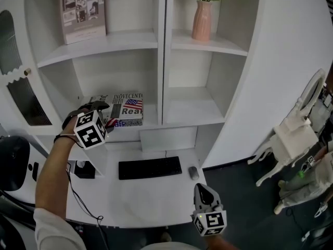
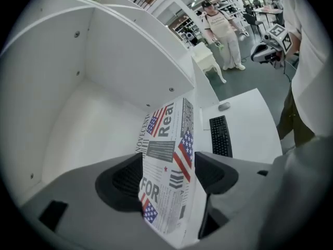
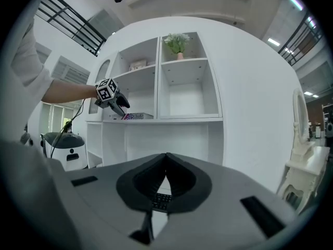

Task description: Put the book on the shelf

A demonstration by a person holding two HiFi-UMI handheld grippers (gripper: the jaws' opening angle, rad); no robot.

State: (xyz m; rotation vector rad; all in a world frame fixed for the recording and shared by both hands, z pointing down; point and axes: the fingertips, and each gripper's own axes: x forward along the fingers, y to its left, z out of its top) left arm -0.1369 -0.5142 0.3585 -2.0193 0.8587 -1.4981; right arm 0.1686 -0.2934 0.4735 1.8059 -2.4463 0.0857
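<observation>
- Book (image 1: 125,110) with a newsprint cover and US-flag patches: lies flat, cover up, in the lower-left compartment of the white shelf unit (image 1: 161,61).
- Left gripper (image 1: 107,120): jaws clamped on the book's left end, one jaw on each face, reaching in from the compartment's front left.
- Cannot tell whether the gripped end rests on the board.
- Book's near edge runs along the shelf's front lip.
- A strip of bare board lies between the book's right edge and the vertical divider.
- Headroom above the book is open up to the next board.
- That upper board carries an upright printed panel (image 1: 82,12) leaning at the back.
- Right-hand column: a pink ribbed vase with a green plant (image 1: 202,20) stands on the top board, well apart from the book.
- White desk (image 1: 156,197) below the shelves holds a black keyboard (image 1: 150,167) and a grey mouse (image 1: 193,173) just beside it.
- Right gripper (image 3: 166,160): jaws shut together on nothing, held low at the desk's front edge, well apart from the shelves.
- A white chair (image 1: 294,132) stands on the floor to the right.
</observation>
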